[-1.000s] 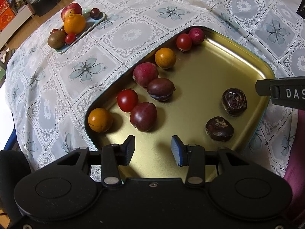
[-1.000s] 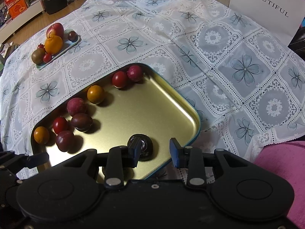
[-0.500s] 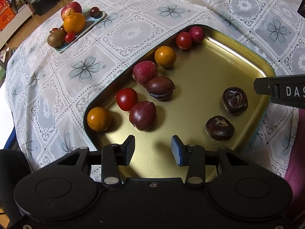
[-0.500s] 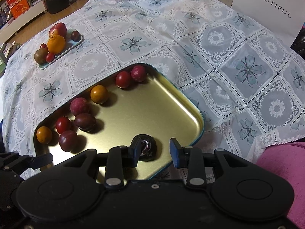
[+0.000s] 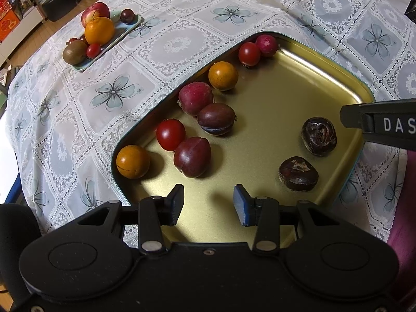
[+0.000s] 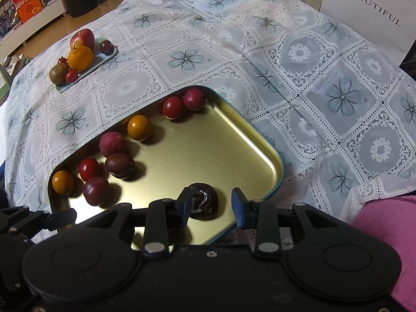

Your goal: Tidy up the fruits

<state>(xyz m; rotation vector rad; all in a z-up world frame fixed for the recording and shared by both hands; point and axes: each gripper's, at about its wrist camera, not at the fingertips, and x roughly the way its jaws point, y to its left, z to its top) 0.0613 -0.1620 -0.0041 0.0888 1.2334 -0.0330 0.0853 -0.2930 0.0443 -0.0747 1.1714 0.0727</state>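
Both grippers hover empty over the gold tray (image 5: 325, 72). Left gripper (image 5: 208, 204) is spread wide w/ only bare tray floor between the pads, parked at 6 o'clock of the tray; looks like a ready stance, wide enough for a plum. Right gripper (image 6: 210, 205) is part-spread, nothing pinched: in the right view the dark wrinkled fruit (image 6: 204, 202) sits just past its left finger, partly hidden by it, not between the pads; can't tell if touching. In the left view that gripper pokes in at 3 o'clock, near the same fruit (image 5: 319, 135). A second dark one (image 5: 298, 173) lies at 4–5 o'clock, close beside the first, so prob. a group started on that side. Rest of the fruit hugs the tray's 9–12 o'clock wall in a loose line: orange ball (image 5: 133, 161), cherry tomato (image 5: 171, 134), dark plum (image 5: 192, 156), brownish plum (image 5: 216, 119), red plum (image 5: 196, 98), second orange ball (image 5: 223, 76), second tomato (image 5: 249, 53), pink-red fruit (image 5: 266, 45). Unsorted mix, likely rolled to the rim. Axes: most are near-round, no real heading. Brownish plum is squat, long axis lying roughly 9–3. Dark plum's seam runs about 11–5. Small blue plate (image 5: 122, 32) far off at 10–11 o'clock holds bigger fruit, well apart from the tray. Next call, my guess: right shifts left to centre on the wrinkled fruit.
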